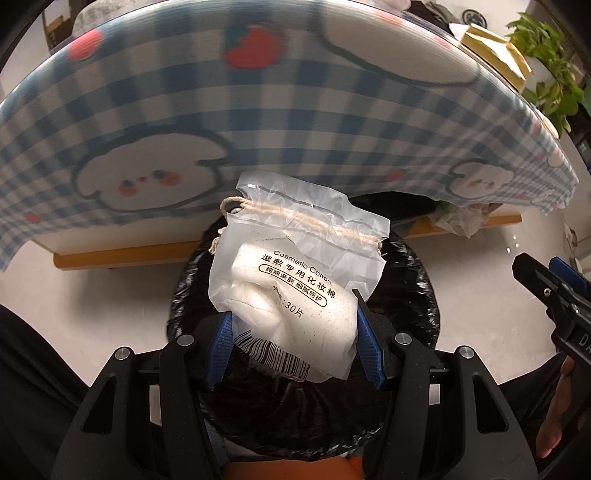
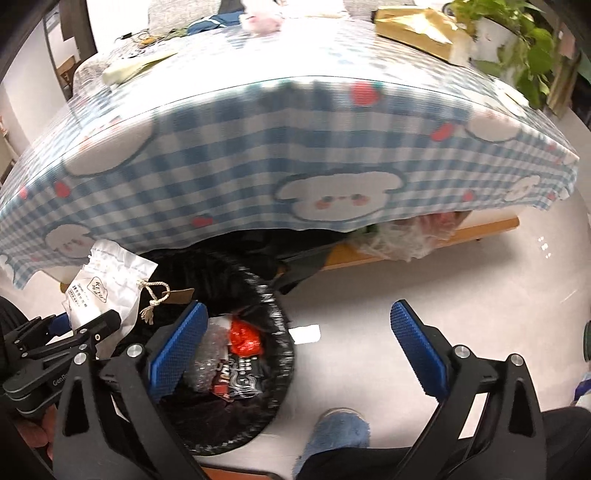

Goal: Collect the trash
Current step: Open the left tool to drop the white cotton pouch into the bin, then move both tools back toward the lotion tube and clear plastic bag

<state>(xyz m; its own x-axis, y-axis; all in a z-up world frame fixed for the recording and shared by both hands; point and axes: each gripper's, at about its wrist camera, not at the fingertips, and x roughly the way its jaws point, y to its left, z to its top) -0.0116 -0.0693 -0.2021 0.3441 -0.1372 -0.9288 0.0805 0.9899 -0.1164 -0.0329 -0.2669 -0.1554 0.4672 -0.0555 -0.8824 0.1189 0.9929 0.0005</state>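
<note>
Frosted plastic, crumpled and drawn with a cream string, makes up the cotton-pad bag that the left hand-held gripper has clamped between its blue pads, one pad pressing each side of the white wad inside. The bag hangs directly above the mouth of the bin, which is lined with a black plastic liner and stands on the pale floor just in front of the desk. From the right wrist view the same bag shows at the left, held over the bin's far-left rim, its string and a brown tag dangling beside it, with the left hand-held gripper gripping it from below. The right hand-held gripper holds nothing, its jaws spread wide, one blue pad over the bin's opening and the other over bare floor. Inside the bin lie a red crumpled wrapper, a dark printed packet and some clear bubble wrap. A blue-and-white checked cloth with strawberries and white cartoon faces covers the desk and hangs over its front edge, blurred in both views. On the desk's far right sit a yellow-gold package and a leafy green plant. A blue slipper shows at the bottom, near the bin.
</note>
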